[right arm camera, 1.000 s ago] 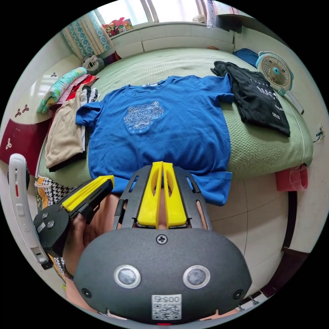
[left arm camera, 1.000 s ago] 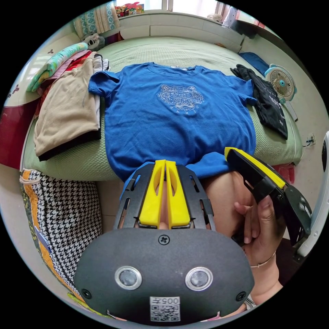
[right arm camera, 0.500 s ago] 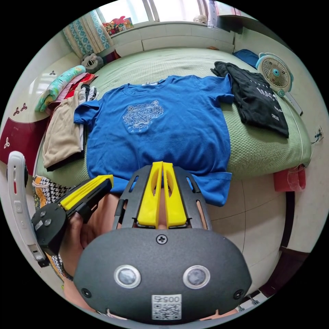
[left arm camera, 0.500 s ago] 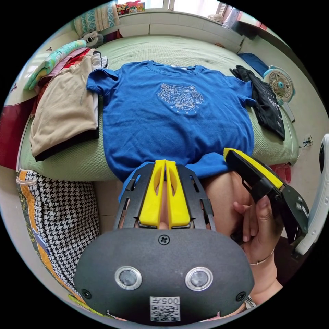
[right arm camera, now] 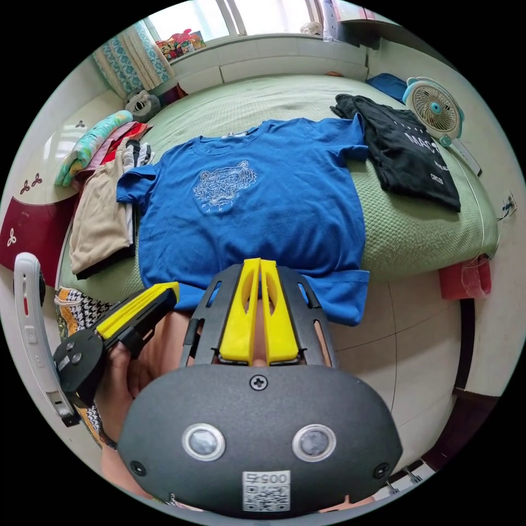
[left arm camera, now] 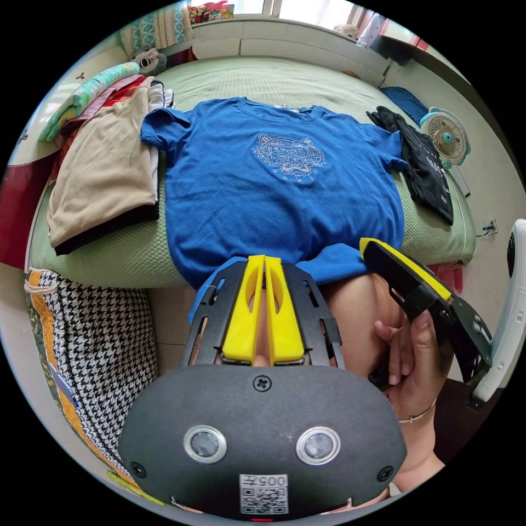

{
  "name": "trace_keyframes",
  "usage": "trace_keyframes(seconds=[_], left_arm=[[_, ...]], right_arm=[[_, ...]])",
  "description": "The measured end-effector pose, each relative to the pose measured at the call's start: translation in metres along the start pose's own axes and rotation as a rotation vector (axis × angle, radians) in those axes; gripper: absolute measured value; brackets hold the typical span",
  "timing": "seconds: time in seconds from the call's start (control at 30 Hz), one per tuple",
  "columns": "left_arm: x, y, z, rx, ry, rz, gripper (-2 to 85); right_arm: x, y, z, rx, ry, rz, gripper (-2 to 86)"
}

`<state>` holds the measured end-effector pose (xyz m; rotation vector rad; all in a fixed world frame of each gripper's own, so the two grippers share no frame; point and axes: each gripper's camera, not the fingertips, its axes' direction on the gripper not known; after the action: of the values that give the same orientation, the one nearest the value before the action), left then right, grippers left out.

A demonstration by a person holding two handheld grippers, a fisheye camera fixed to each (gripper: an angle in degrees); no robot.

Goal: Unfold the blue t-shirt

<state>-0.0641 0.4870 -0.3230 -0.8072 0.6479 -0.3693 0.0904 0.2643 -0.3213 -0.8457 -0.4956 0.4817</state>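
The blue t-shirt (left arm camera: pixel 274 186) (right arm camera: pixel 257 203) lies spread flat, front up, on the green bed (left arm camera: pixel 285 76) (right arm camera: pixel 416 230), its hem hanging over the near edge. My left gripper (left arm camera: pixel 264 262) is shut and holds nothing, hovering just off the hem; it also appears in the right gripper view as the left gripper (right arm camera: pixel 172 287), held in a hand. My right gripper (right arm camera: pixel 259 265) is shut and empty too, over the hem's middle. Seen from the left gripper view, the right gripper (left arm camera: pixel 368 243) sits at the hem's right corner.
A pile of folded clothes with a beige top (left arm camera: pixel 104 170) (right arm camera: pixel 101 219) lies left of the shirt. A black t-shirt (left arm camera: pixel 427 164) (right arm camera: pixel 411 150) lies to its right, beside a small fan (left arm camera: pixel 446 137) (right arm camera: pixel 435 107). A houndstooth bag (left arm camera: pixel 93 350) stands on the floor.
Both views have shifted slightly with my hands. The shirt lies as before and both grippers stay shut.
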Motion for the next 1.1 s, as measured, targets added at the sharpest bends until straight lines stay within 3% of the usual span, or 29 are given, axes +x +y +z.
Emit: trace_keyframes(seconds=[1.1], left_arm=[[-0.01,-0.001,-0.005,0.004,0.033,-0.039,-0.3]], right_arm=[[0.019,-0.003,0.004,0.007,0.004,0.01,-1.4]])
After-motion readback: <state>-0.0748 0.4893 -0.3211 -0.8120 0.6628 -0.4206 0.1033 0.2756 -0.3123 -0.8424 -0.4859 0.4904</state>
